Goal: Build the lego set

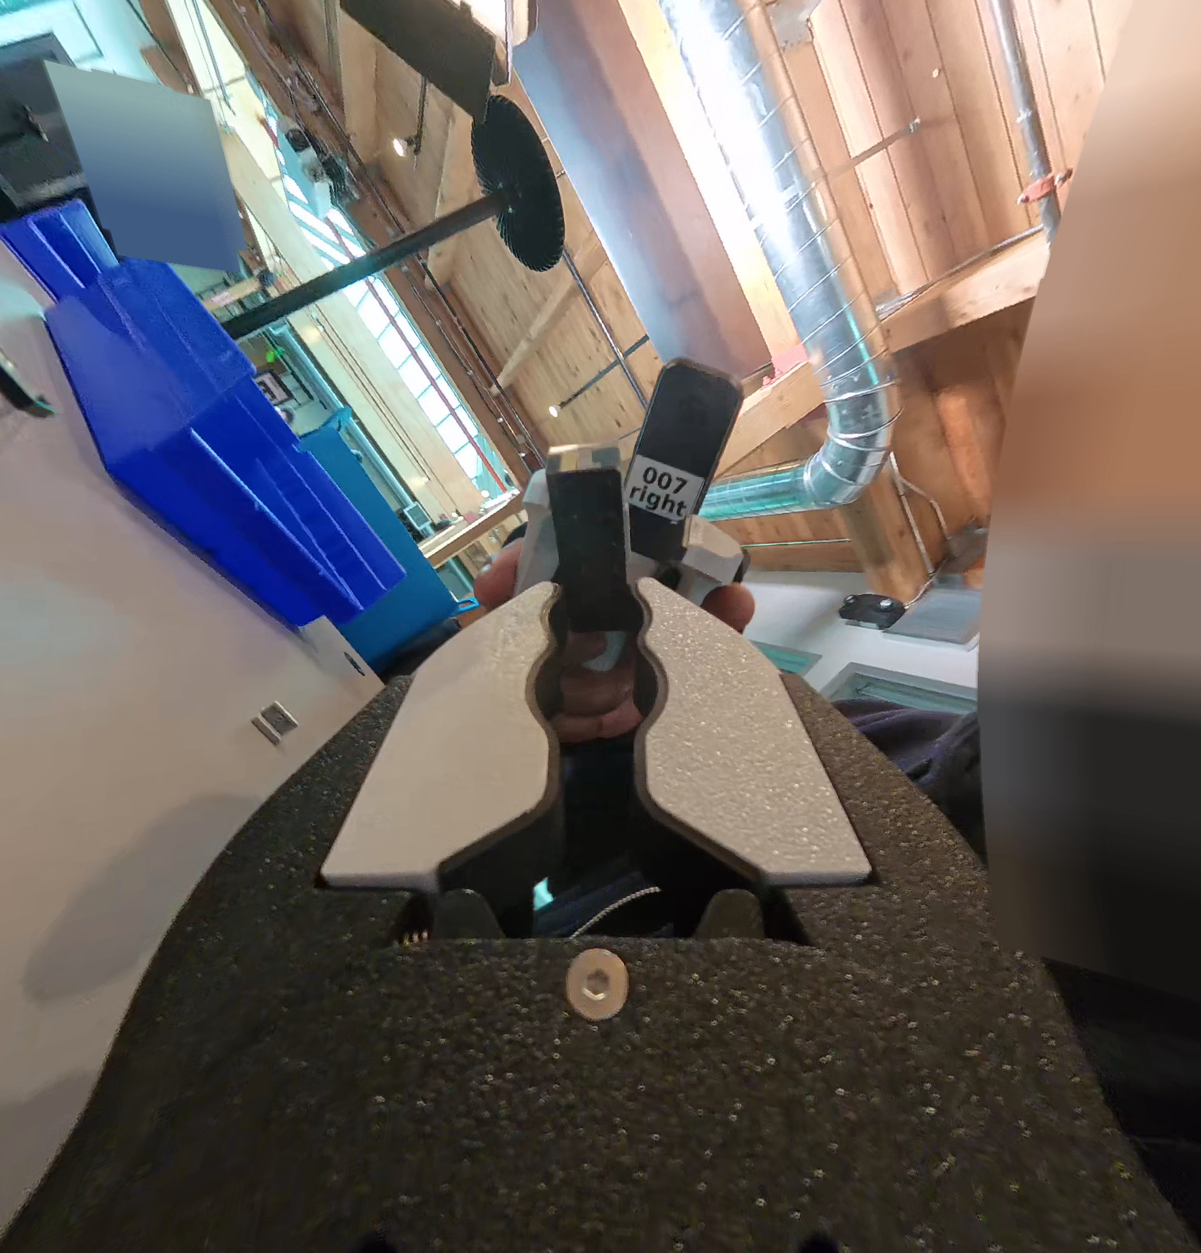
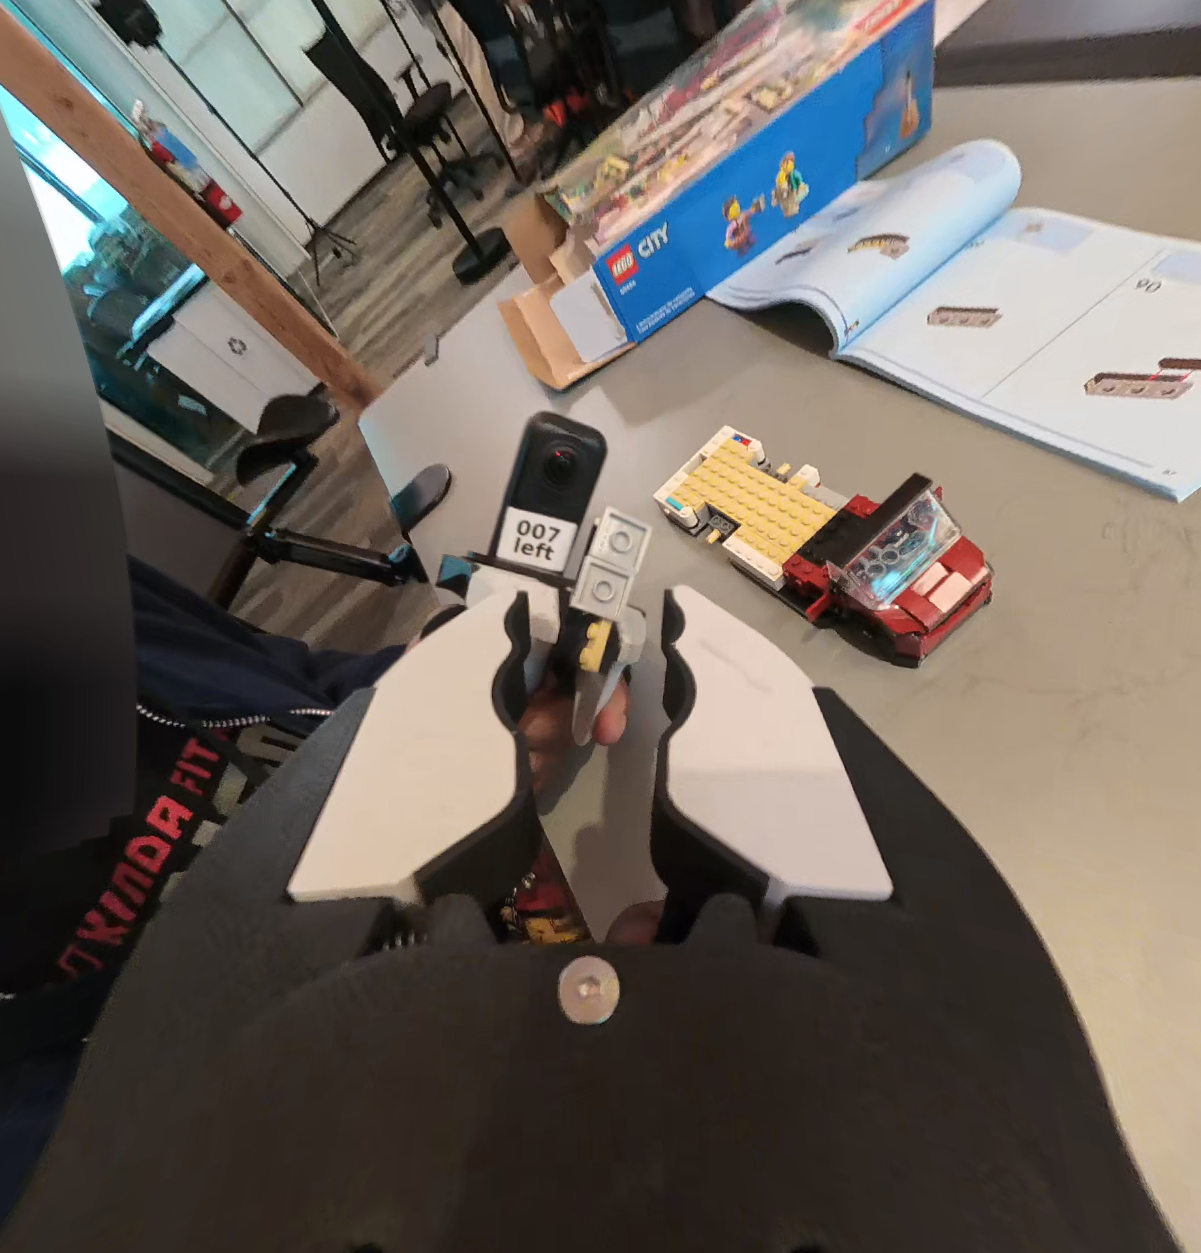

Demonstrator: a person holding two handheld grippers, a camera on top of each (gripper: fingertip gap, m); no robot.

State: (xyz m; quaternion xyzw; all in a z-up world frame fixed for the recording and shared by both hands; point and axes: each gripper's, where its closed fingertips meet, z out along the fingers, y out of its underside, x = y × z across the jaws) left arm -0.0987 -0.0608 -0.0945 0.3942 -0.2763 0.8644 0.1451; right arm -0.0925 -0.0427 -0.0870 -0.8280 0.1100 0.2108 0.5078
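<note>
My left gripper [image 1: 598, 597] is shut on a small brick assembly [image 1: 589, 542], which looks black from this side with a grey end. The right wrist view shows the same assembly from the other side, with two grey plates [image 2: 611, 563] on a black part and a small yellow piece [image 2: 594, 644], pinched between the left gripper's fingers [image 2: 543, 627]. My right gripper [image 2: 598, 603] is open. Its pads stand apart on either side of the left gripper's tips and the assembly, touching neither. Its fingers [image 1: 713, 552] show behind the assembly in the left wrist view.
A part-built red, yellow and white brick car [image 2: 842, 549] stands on the grey table [image 2: 855, 780]. Behind it lie an open instruction booklet [image 2: 1025, 305] and a blue brick-set box [image 2: 754, 169]. Blue bins [image 1: 198, 420] show at the left. A person's dark sleeve is close by. My left and right fingertips are right by each other.
</note>
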